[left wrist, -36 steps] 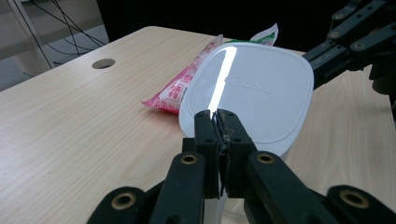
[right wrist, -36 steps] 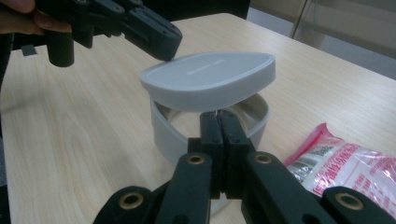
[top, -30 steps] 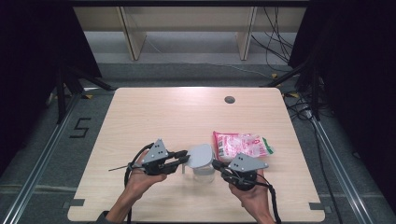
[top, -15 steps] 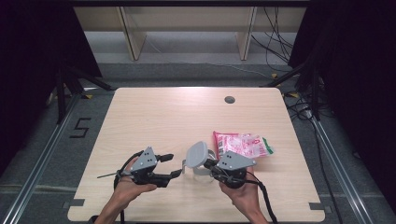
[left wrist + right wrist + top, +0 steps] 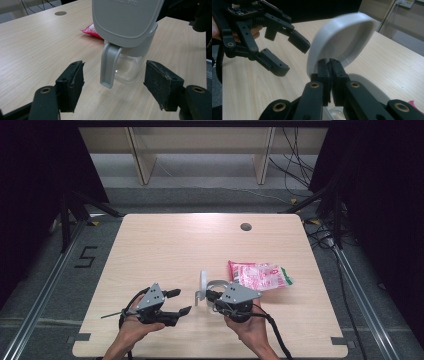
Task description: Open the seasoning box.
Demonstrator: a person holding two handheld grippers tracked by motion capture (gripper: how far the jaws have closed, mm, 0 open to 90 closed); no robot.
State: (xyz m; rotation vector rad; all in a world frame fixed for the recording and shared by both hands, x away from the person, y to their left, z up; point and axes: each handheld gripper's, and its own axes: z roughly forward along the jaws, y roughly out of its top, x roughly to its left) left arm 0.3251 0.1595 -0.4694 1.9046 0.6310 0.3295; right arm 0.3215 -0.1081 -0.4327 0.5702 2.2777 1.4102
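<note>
A clear plastic container (image 5: pixel 218 286) stands near the table's front edge with its grey lid (image 5: pixel 202 279) swung upright. My right gripper (image 5: pixel 210 295) is shut on the lid's lower edge (image 5: pixel 342 42), its pads pressed together there (image 5: pixel 329 72). My left gripper (image 5: pixel 180 301) hovers just left of the container; its jaws have just been opening and nothing is between them. In the left gripper view the lid's grey latch flap (image 5: pixel 109 66) hangs down in front of the clear wall (image 5: pixel 130 71), beyond my open pads (image 5: pixel 73 82). The left gripper (image 5: pixel 288 55) also faces the right gripper view.
A pink snack bag (image 5: pixel 258 275) lies right of the container, close to it. A small round hole (image 5: pixel 245 226) sits at the table's far side. The wooden tabletop (image 5: pixel 165 250) stretches away beyond both hands. Cables trail from each gripper over the front edge.
My left gripper let go of the lid's latch, opened and drew back to the left. The lid swung from lying flat to upright, and my right gripper shifted left with the container.
</note>
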